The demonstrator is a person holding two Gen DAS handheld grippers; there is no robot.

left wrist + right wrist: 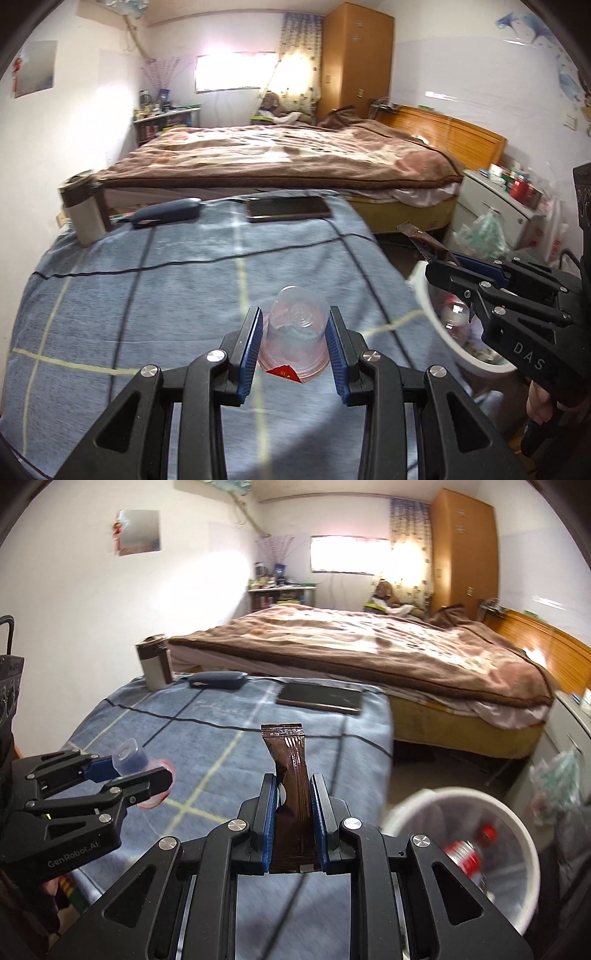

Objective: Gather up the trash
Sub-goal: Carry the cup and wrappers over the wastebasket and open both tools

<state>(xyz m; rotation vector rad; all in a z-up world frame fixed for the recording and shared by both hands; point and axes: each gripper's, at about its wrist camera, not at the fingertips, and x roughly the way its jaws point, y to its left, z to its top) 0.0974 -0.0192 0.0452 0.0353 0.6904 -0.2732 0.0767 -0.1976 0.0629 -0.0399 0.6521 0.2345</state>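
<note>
My left gripper [295, 314] is shut on a clear plastic cup [297, 325] with a pinkish rim and a red torn lid scrap, held upside down above the blue checked cloth [166, 295]. The same left gripper [147, 766] shows at the left in the right wrist view, the cup [129, 758] between its pads. My right gripper [293, 781] is shut on a brown snack wrapper [291, 768] that stands up between the blue pads. In the left wrist view the right gripper [448, 264] hangs over the white trash bin [432, 314], wrapper [424, 238] sticking out.
The white trash bin [524, 834] stands on the floor right of the cloth-covered table, with bottles and trash inside. On the cloth lie a dark tablet [288, 208], a grey-blue case [166, 214] and a tumbler [79, 206]. A large bed [295, 155] lies behind, a white nightstand [491, 199] at right.
</note>
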